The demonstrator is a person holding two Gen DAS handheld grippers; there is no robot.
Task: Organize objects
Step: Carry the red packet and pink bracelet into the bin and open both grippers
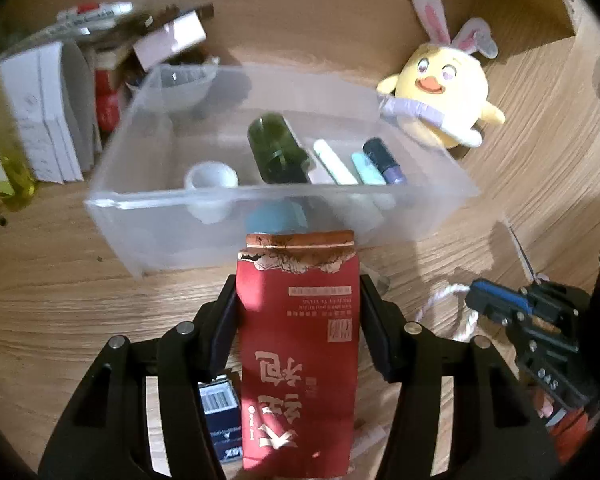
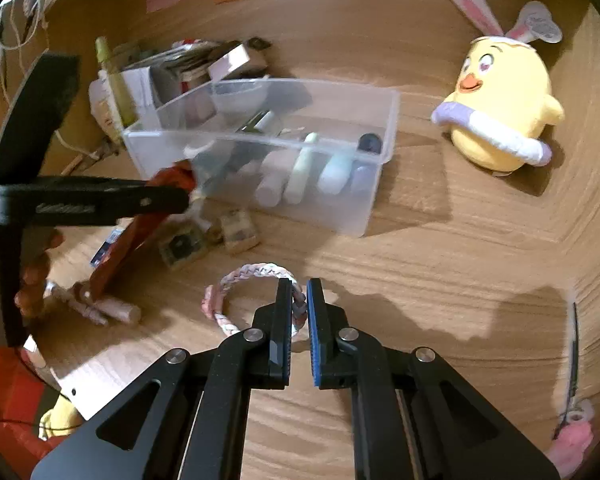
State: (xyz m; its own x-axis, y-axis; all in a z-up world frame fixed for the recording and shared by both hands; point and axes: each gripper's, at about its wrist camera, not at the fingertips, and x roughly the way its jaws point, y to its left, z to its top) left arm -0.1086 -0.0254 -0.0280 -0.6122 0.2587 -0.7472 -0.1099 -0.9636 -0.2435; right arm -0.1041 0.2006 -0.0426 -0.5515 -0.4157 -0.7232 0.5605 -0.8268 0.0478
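Note:
My left gripper (image 1: 298, 292) is shut on a red packet (image 1: 300, 344) with white characters and holds it above the table, just in front of a clear plastic bin (image 1: 260, 216). The bin holds a green bottle (image 1: 278, 150), a white cup (image 1: 211, 178) and several tubes. In the right wrist view the left gripper (image 2: 168, 196) and the red packet (image 2: 132, 236) show at the left, by the bin (image 2: 352, 208). My right gripper (image 2: 299, 292) is shut on a pink and white braided bracelet (image 2: 236, 280) that lies on the table.
A yellow chick plush (image 1: 440, 92) with bunny ears stands right of the bin; it also shows in the right wrist view (image 2: 500, 116). Boxes and bottles (image 1: 52, 112) crowd the back left. Small wooden blocks (image 2: 236, 230) and a wooden peg (image 2: 116, 310) lie near the bin.

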